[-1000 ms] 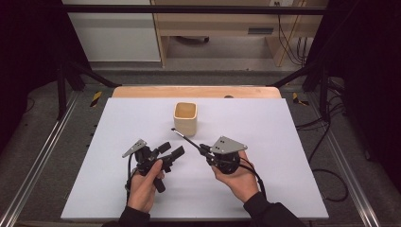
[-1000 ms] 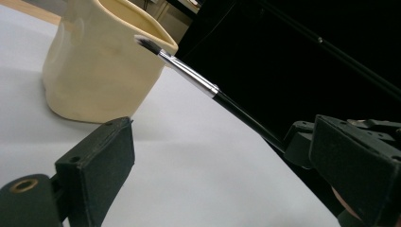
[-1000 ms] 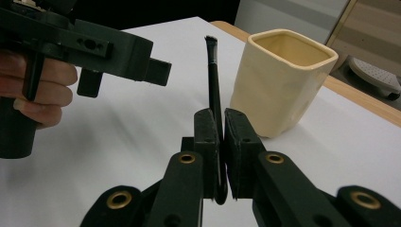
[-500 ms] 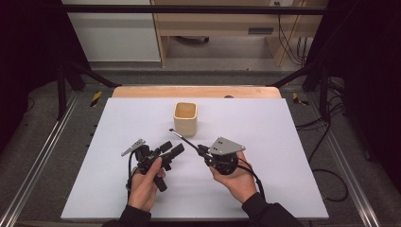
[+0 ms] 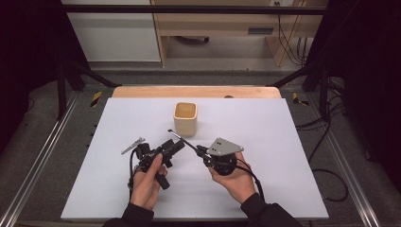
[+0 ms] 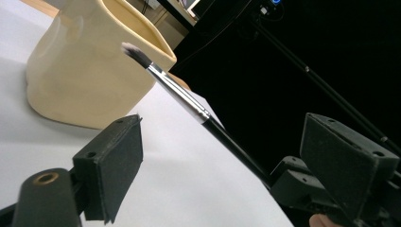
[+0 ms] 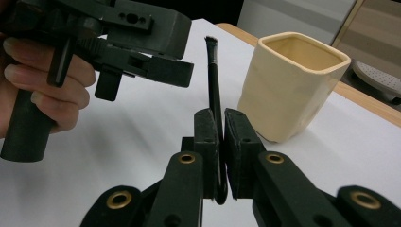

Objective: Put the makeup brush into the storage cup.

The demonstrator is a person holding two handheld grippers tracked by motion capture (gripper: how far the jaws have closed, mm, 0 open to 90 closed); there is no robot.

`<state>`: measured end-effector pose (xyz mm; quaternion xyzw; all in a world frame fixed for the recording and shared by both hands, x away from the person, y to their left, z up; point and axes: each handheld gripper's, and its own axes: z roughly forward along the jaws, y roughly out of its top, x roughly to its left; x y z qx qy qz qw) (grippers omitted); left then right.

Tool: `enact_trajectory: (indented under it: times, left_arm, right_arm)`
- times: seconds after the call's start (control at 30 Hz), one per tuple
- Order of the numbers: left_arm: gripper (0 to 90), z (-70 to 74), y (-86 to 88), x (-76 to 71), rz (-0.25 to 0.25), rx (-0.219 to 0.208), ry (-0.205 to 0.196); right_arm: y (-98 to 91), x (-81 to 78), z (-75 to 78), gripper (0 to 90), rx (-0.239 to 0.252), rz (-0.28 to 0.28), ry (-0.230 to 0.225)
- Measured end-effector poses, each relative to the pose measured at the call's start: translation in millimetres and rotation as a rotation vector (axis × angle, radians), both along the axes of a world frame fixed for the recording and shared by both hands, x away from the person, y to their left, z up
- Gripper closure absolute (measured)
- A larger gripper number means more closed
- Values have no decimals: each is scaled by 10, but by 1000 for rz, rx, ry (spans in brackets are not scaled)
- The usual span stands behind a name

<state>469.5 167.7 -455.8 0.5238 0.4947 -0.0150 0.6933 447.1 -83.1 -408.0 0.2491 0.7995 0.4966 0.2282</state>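
A cream square cup point(image 5: 185, 118) point(image 6: 90, 71) point(image 7: 293, 85) stands upright on the white table top point(image 5: 265, 142). My right gripper point(image 5: 199, 149) point(image 7: 222, 116) is shut on the black handle of a thin brush point(image 5: 182, 139) point(image 7: 213, 71). The brush's bristles point toward the cup's near side. My left gripper point(image 5: 174, 149) point(image 6: 227, 137) is open just left of the brush. Its jaws have just been closing a little and its pads point(image 6: 116, 165) touch nothing. In the left gripper view the brush point(image 6: 189, 101) crosses ahead of the gap.
A wooden strip point(image 5: 196, 91) runs along the table's far edge. Metal rails point(image 5: 42, 156) flank both sides. Cables point(image 5: 326, 142) lie on the floor to the right. Bare white surface lies left, right and in front of the hands.
The left gripper has rolled slightly, so its grey plate shows more edge-on. The right gripper, brush and cup have not moved.
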Motion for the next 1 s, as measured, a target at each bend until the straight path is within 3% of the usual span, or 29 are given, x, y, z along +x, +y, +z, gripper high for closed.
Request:
enact_trajectory:
  times: [0.23, 0.4, 1.0]
  left_arm:
    - [148, 12, -44, 37, -4, -4, 4]
    - [157, 1, -63, 54, 0, -30, 17]
    - [206, 12, -78, 51, 4, -24, 12]
  right_arm:
    - [14, 2, -7, 840, 1, 3, 1]
    - [9, 9, -10, 841, 3, 0, 2]
    - [32, 5, -20, 840, 3, 3, 5]
